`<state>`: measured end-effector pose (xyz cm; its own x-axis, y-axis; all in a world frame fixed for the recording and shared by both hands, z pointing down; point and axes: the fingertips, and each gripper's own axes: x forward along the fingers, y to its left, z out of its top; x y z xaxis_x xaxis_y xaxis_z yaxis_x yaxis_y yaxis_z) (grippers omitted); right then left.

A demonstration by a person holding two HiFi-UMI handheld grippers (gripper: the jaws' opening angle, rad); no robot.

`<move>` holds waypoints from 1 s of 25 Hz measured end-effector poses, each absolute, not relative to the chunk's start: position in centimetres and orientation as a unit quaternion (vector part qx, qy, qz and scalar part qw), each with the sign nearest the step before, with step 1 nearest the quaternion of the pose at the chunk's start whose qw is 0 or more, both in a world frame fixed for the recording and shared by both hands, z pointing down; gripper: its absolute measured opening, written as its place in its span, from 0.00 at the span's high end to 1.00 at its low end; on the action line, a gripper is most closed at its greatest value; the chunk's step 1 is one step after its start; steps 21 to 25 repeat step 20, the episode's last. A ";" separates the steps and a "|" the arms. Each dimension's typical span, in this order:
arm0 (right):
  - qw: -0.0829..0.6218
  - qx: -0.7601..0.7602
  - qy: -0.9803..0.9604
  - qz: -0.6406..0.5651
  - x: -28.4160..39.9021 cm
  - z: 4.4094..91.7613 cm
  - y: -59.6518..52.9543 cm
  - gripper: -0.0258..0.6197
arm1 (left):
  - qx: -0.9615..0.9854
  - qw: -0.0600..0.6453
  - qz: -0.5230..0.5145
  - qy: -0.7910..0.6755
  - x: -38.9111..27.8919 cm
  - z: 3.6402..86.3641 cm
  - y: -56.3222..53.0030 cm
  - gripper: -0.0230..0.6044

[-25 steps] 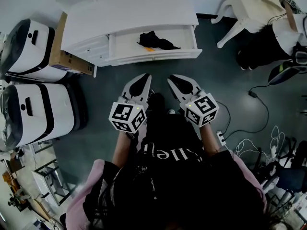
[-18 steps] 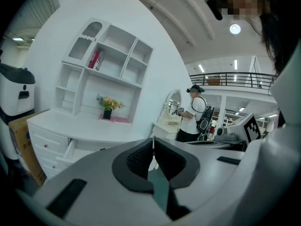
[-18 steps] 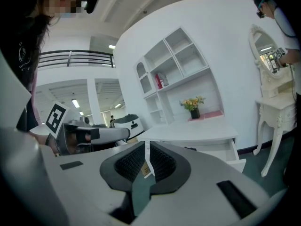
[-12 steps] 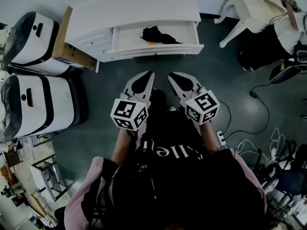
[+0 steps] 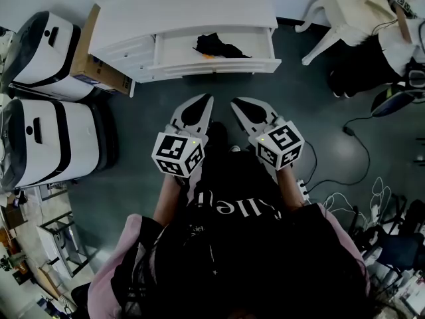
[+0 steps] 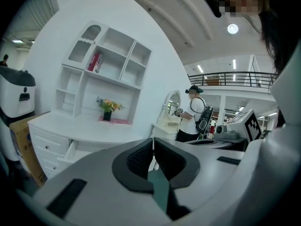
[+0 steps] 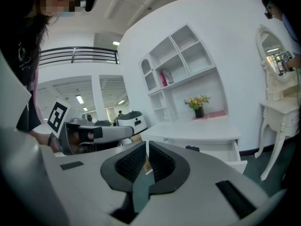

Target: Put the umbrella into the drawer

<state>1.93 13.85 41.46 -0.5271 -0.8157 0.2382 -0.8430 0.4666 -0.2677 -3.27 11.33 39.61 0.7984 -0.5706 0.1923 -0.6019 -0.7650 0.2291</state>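
A black folded umbrella (image 5: 220, 46) lies inside the open drawer (image 5: 212, 65) of the white desk (image 5: 179, 12). It also shows as a dark lump (image 7: 192, 149) in the right gripper view. My left gripper (image 5: 204, 98) and right gripper (image 5: 237, 101) hover side by side over the dark floor, short of the drawer front. Both point toward the desk. The left gripper (image 6: 153, 140) has its pads together with nothing between them. The right gripper (image 7: 146, 145) is shut and empty too.
A cardboard box (image 5: 89, 65) leans at the desk's left end. Two white-and-black machines (image 5: 46, 52) (image 5: 46, 145) stand on the left. A white chair (image 5: 325, 18) stands at the right, with cables (image 5: 345, 165) on the floor. A person (image 6: 193, 117) stands far behind.
Both grippers have drifted slightly, and the gap to the drawer front looks a little wider. The umbrella and drawer stay as they were.
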 end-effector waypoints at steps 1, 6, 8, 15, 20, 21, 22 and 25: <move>0.039 0.485 -0.855 0.179 1.9 41.5 13.9 0.88 | 0.938 0.141 0.055 -0.312 -3.3 39.7 11.4 0.93; 0.044 0.486 -0.854 0.181 2.1 41.6 14.5 0.88 | 0.939 0.142 0.054 -0.310 -3.1 39.7 12.1 0.93; 0.043 0.486 -0.854 0.181 2.0 41.5 14.7 0.88 | 0.939 0.141 0.053 -0.310 -3.3 39.6 12.3 0.93; 0.046 0.482 -0.856 0.181 1.6 41.6 15.2 0.88 | 0.937 0.144 0.054 -0.314 -3.7 39.9 12.9 0.93; 0.045 0.483 -0.854 0.187 1.4 42.1 15.5 0.88 | 0.937 0.147 0.056 -0.313 -3.7 40.3 13.3 0.93; 0.045 0.483 -0.854 0.187 1.4 42.1 15.5 0.88 | 0.937 0.147 0.056 -0.313 -3.7 40.3 13.3 0.93; 0.045 0.483 -0.854 0.187 1.4 42.1 15.5 0.88 | 0.937 0.147 0.056 -0.313 -3.7 40.3 13.3 0.93; 0.045 0.483 -0.854 0.187 1.4 42.1 15.5 0.88 | 0.937 0.147 0.056 -0.313 -3.7 40.3 13.3 0.93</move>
